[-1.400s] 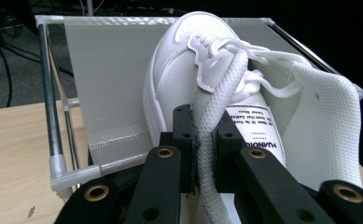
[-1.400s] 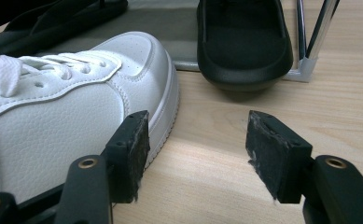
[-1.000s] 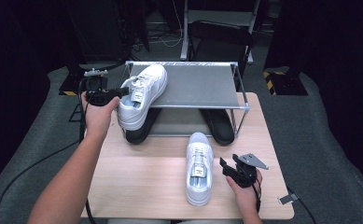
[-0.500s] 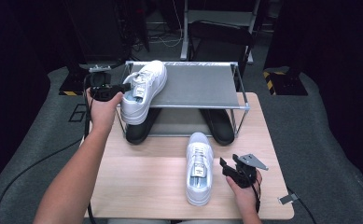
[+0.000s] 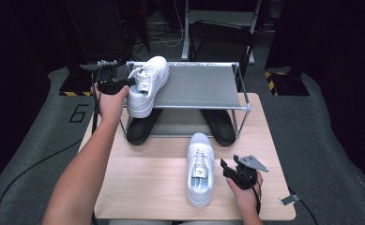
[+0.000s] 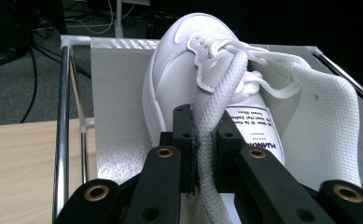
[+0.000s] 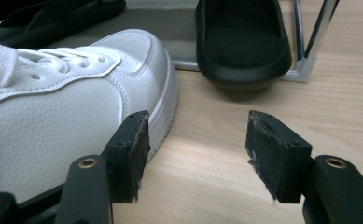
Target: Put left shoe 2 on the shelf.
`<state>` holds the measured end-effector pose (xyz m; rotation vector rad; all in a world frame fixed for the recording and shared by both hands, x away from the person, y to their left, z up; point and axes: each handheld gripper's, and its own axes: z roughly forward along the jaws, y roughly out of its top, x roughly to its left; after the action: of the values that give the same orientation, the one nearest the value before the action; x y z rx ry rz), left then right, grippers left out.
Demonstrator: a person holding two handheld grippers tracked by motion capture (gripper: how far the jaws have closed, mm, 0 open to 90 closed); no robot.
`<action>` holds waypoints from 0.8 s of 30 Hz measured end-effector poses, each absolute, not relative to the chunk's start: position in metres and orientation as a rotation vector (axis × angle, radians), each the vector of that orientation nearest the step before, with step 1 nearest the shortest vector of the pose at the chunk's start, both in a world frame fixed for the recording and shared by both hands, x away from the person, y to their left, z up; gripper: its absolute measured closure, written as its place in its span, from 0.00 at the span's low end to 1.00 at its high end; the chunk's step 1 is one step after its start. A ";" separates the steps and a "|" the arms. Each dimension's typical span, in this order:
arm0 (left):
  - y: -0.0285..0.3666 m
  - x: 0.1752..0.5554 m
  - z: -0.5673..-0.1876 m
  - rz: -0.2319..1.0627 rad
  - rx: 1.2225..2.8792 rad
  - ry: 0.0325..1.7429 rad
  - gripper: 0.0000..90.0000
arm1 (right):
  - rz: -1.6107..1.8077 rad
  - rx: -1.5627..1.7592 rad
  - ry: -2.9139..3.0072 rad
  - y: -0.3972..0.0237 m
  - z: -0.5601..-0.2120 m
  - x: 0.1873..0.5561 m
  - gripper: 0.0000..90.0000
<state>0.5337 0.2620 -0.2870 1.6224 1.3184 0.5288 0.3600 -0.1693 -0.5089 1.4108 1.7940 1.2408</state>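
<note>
White sneaker [image 5: 147, 84] held over the left end of the shoe rack's top shelf [image 5: 203, 86], collar pinched tight by the left gripper [image 6: 202, 140], heel past the front rail, not yet released. Second white sneaker [image 5: 200, 168] waiting on the table [image 5: 142, 183] before the rack; right gripper [image 7: 193, 154] beside it, wide, holding nothing. Two black shoes [image 5: 221, 125] below the shelf

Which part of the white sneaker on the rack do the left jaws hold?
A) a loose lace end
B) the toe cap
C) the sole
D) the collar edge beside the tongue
D: in the left gripper view the left gripper pinches the white sneaker by its mesh collar edge, next to the labelled tongue.
</note>
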 end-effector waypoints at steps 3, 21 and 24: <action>0.261 0.539 -0.285 0.533 1.613 1.334 0.92 | 1.239 1.424 1.781 -0.172 -0.510 0.360 0.44; 0.244 0.564 -0.293 0.532 1.585 1.384 0.92 | 1.244 1.459 1.752 -0.180 -0.512 0.361 0.44; 0.244 0.567 -0.296 0.513 1.560 1.401 0.92 | 1.240 1.449 1.748 -0.180 -0.513 0.361 0.44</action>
<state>0.5667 0.2444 -0.2959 1.5599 1.4011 0.5133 0.3611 -0.1803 -0.5125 1.4485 1.7475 1.2396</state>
